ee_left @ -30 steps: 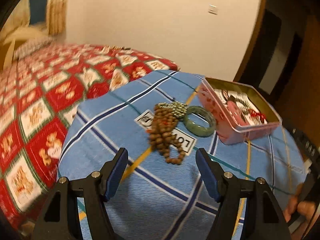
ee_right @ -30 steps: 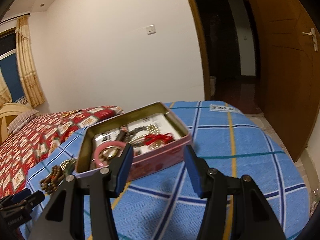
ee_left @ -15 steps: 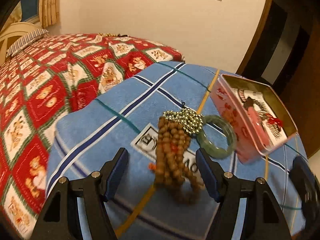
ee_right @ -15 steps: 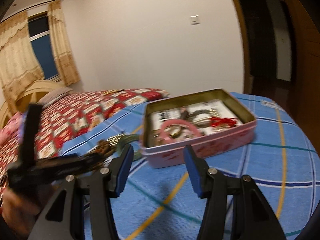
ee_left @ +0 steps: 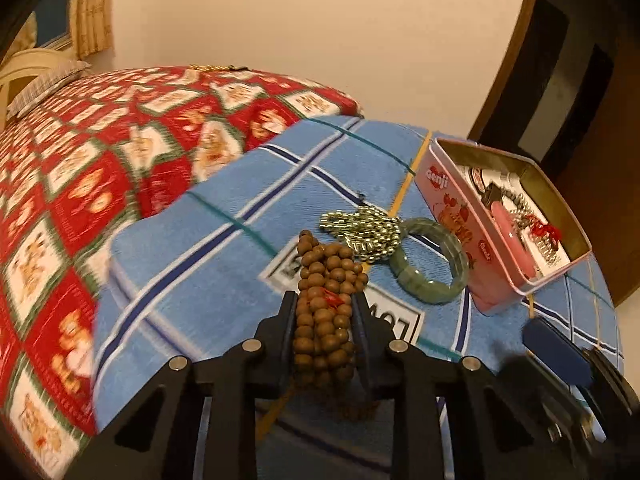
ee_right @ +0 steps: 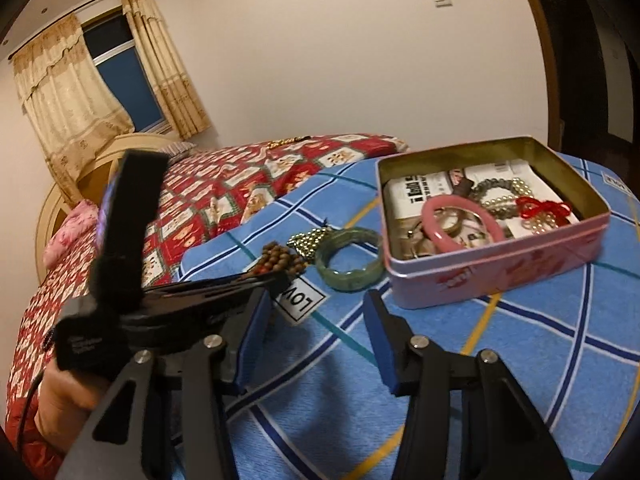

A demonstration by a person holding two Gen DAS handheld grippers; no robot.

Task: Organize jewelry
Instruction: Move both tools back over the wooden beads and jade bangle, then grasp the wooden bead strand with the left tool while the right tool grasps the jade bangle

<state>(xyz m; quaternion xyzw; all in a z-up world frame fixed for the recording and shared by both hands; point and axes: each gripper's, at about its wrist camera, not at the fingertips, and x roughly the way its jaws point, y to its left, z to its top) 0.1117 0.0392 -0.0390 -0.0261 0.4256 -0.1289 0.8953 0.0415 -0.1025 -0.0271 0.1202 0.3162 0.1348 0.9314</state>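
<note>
My left gripper [ee_left: 325, 304] is shut on a brown wooden bead bracelet [ee_left: 326, 280] that lies on the blue checked cloth [ee_left: 192, 264]. Just beyond it lie a gold bead chain [ee_left: 366, 228] and a green jade bangle [ee_left: 434, 266]. An open pink tin [ee_left: 460, 224] stands to the right, holding a pink bangle [ee_right: 460, 216], a red knot charm [ee_right: 540, 206] and other bracelets. My right gripper [ee_right: 316, 340] is open and empty above the cloth, near the tin [ee_right: 500, 268]. The left gripper [ee_right: 224, 288], brown beads [ee_right: 280, 260] and green bangle [ee_right: 348, 266] show in the right wrist view.
A bed with a red patterned quilt [ee_left: 100, 152] lies left of the cloth-covered surface. A wall and a dark doorway [ee_left: 560, 80] stand behind. A curtained window [ee_right: 112, 80] is at the far left. A white label [ee_right: 300, 300] is sewn on the cloth.
My left gripper moved forward and closed on the brown bead bracelet. My right gripper shifted left, bringing the left gripper and loose jewelry into its view.
</note>
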